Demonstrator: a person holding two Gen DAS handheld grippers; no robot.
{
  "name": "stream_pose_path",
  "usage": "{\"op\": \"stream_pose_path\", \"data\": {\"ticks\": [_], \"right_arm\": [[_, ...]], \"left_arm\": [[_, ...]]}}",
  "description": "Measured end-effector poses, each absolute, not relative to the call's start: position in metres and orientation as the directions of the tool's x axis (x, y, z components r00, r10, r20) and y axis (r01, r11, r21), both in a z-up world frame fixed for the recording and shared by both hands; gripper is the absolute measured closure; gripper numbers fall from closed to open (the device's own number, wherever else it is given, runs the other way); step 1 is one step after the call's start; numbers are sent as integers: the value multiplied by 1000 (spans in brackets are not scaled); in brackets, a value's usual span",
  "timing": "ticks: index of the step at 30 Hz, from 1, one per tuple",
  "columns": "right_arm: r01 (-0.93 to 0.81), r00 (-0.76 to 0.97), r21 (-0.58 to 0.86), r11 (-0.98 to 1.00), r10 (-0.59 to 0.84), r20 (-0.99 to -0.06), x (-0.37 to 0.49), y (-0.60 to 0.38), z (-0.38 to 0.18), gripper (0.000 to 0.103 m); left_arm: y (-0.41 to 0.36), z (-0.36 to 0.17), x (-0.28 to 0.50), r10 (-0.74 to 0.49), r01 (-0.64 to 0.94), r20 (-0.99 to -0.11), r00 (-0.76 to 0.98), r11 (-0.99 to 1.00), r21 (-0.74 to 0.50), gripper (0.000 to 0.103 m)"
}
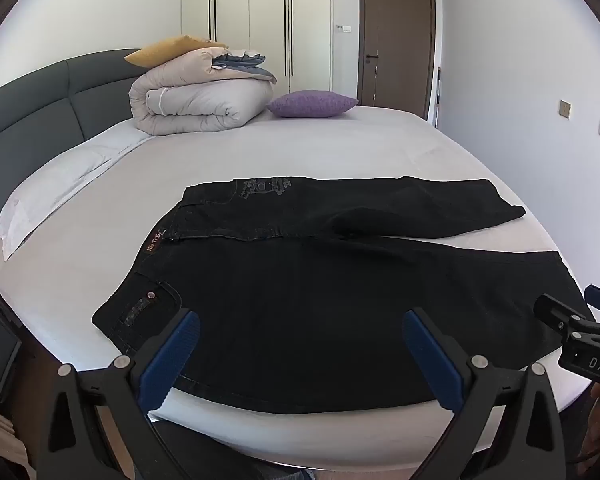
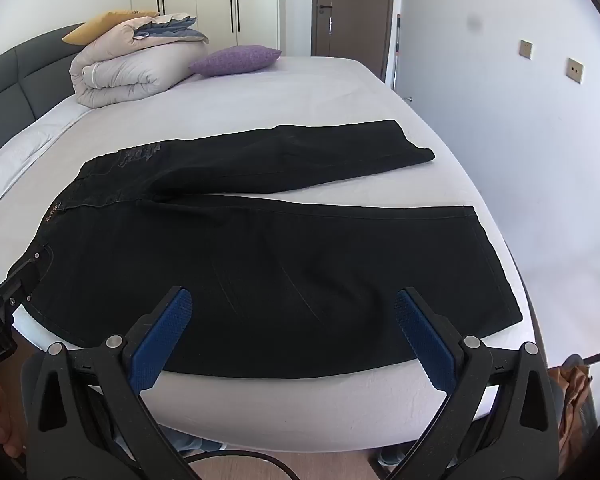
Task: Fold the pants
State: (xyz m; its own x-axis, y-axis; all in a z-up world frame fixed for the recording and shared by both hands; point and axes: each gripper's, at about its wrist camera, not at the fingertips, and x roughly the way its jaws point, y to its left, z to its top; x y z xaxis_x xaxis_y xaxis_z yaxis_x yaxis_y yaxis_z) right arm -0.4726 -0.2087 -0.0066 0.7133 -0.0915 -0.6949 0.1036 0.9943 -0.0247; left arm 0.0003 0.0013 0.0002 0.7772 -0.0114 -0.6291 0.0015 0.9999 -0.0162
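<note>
Black jeans (image 1: 320, 300) lie flat on the white bed (image 1: 260, 152), waistband to the left, both legs spread apart to the right. They also show in the right wrist view (image 2: 280, 264). My left gripper (image 1: 302, 326) is open and empty, hovering over the near leg close to the bed's front edge. My right gripper (image 2: 292, 304) is open and empty above the near leg, further toward the hem. The right gripper's body shows at the right edge of the left wrist view (image 1: 580, 332).
A folded duvet (image 1: 196, 100) with a yellow pillow and a purple cushion (image 1: 312, 104) sit at the head of the bed. A dark headboard (image 1: 40, 108) is at left. A wall (image 2: 520, 140) runs close along the bed's right side.
</note>
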Motion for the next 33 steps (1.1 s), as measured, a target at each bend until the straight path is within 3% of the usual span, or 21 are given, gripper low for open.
{"op": "stream_pose_path", "data": {"ticks": [33], "right_arm": [[101,702,-34,994,-96,-706,-470,-205,-13,0]], "left_arm": [[2,-8,2,-4,2,-636,771,1000,-3,0]]}}
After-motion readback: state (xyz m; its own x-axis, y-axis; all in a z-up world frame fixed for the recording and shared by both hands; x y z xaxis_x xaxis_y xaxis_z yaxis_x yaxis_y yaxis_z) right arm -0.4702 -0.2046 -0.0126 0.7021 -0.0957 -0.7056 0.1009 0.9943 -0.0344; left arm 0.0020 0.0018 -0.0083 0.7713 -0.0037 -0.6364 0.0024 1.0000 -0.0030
